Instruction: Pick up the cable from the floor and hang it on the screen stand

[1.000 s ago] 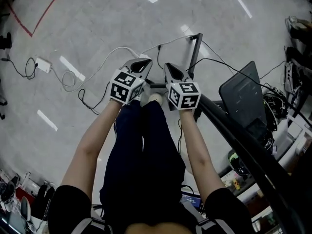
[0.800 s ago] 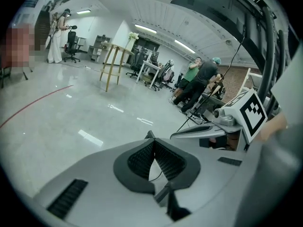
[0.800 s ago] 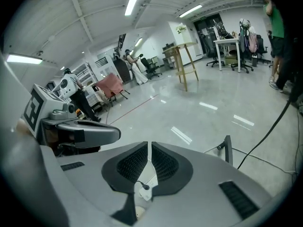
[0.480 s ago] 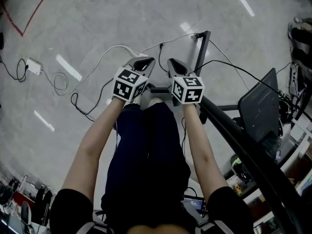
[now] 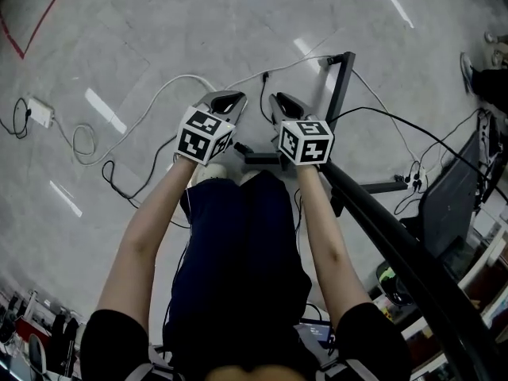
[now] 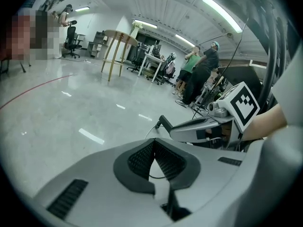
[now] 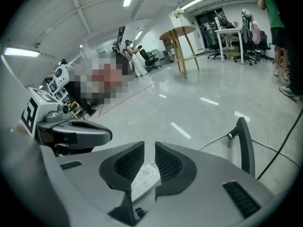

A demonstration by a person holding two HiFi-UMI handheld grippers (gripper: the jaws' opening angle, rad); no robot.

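Note:
A white cable (image 5: 163,94) runs over the grey floor from a white adapter (image 5: 38,111) toward the black screen stand's foot (image 5: 341,82). The stand's slanted pole (image 5: 397,252) passes just right of my right arm. Both grippers hang side by side over the floor in front of the person's legs. The left gripper (image 5: 226,101) is shut, its pads (image 6: 142,157) meeting with nothing between them. The right gripper (image 5: 279,103) has its jaws opening, a narrow gap between the pads (image 7: 128,162). Through that gap a white power strip (image 7: 144,178) shows beyond, not pinched.
A black cable (image 5: 119,181) loops on the floor to the left. More black cables and a dark screen (image 5: 456,197) crowd the right side. People (image 6: 199,74) stand beyond the stand, and a tall wooden table (image 6: 116,51) is far off.
The view has swung: the adapter slid toward the left edge and the screen toward the right edge. Both grippers stay side by side in front of the legs.

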